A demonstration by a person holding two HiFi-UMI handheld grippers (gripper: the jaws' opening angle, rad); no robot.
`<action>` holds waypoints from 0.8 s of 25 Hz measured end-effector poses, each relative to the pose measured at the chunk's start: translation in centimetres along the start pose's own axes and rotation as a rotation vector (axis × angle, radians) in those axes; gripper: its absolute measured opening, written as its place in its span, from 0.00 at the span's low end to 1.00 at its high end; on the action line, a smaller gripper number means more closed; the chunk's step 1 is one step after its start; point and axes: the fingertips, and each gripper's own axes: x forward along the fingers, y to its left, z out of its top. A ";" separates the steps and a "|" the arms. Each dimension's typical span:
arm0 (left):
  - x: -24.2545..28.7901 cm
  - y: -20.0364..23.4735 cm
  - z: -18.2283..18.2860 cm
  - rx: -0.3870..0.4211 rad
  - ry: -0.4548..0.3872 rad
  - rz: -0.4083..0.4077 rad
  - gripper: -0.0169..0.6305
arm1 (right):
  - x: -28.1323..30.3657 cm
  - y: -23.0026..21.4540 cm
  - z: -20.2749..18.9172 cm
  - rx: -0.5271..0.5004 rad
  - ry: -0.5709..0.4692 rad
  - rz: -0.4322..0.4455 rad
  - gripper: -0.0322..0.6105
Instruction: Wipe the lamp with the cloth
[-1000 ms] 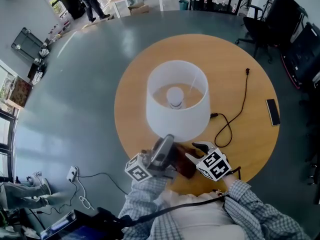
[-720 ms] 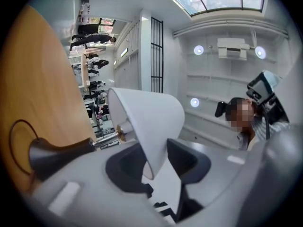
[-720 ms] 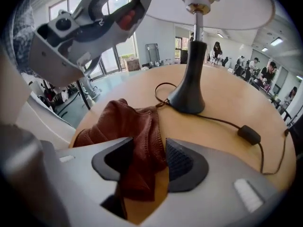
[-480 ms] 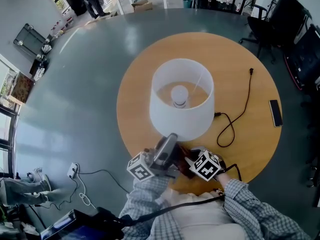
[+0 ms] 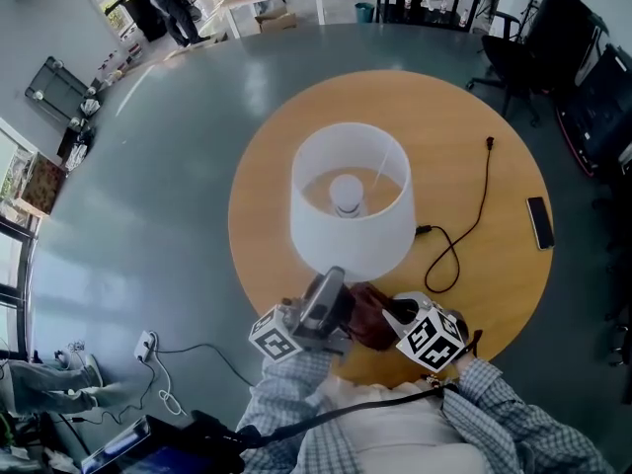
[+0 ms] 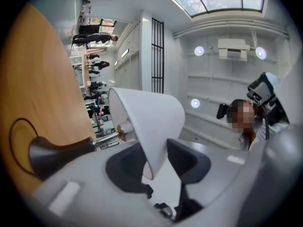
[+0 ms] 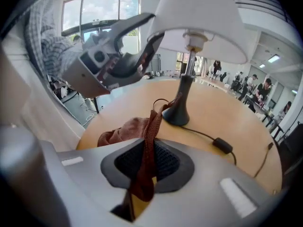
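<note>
Head view looks steeply down on a round wooden desk (image 5: 464,107) that fills the middle of the frame. The lamp (image 5: 348,194) stands upright a little left of the desk's centre, and its bulb shows through the open top of its white shade (image 5: 351,240). A black cord (image 5: 464,227) runs from the lamp toward the upper right, and a dark phone (image 5: 540,221) lies flat near the desk's right edge, well apart from the lamp.

At the lower middle of the frame, the left hand-held gripper (image 5: 332,276) reaches up to the shade's near rim. In the left gripper view the thin edge of the shade sits between the two dark pads (image 6: 125,167). The jaws are narrow and closed onto that rim. The lamp's dark base (image 6: 52,155) shows at the lower left of that view.

The reddish-brown cloth (image 5: 367,316) lies bunched on the desk just below the shade and beside the lamp's base. The right hand-held gripper (image 5: 392,311) is at its right side. Its jaws have just been closing. In the right gripper view a fold of the cloth stands pinched between the pads, rising out of the heap on the wood. Checked sleeves (image 5: 504,413) fill the bottom of the head view.
</note>
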 end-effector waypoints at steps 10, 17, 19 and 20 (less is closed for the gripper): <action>-0.3 0.1 0.2 -0.004 0.008 0.006 0.23 | -15.9 -4.0 8.1 -0.333 -0.239 -0.172 0.13; 0.0 0.1 -0.3 -0.006 0.012 0.009 0.23 | -23.2 -6.0 16.7 -0.442 -0.493 -0.266 0.13; -0.1 0.0 -0.3 -0.006 0.012 0.010 0.23 | -24.5 -7.8 19.3 -0.339 -0.628 -0.312 0.13; -0.1 0.0 -0.3 -0.005 0.014 0.011 0.23 | -25.0 -9.0 20.5 -0.270 -0.692 -0.340 0.13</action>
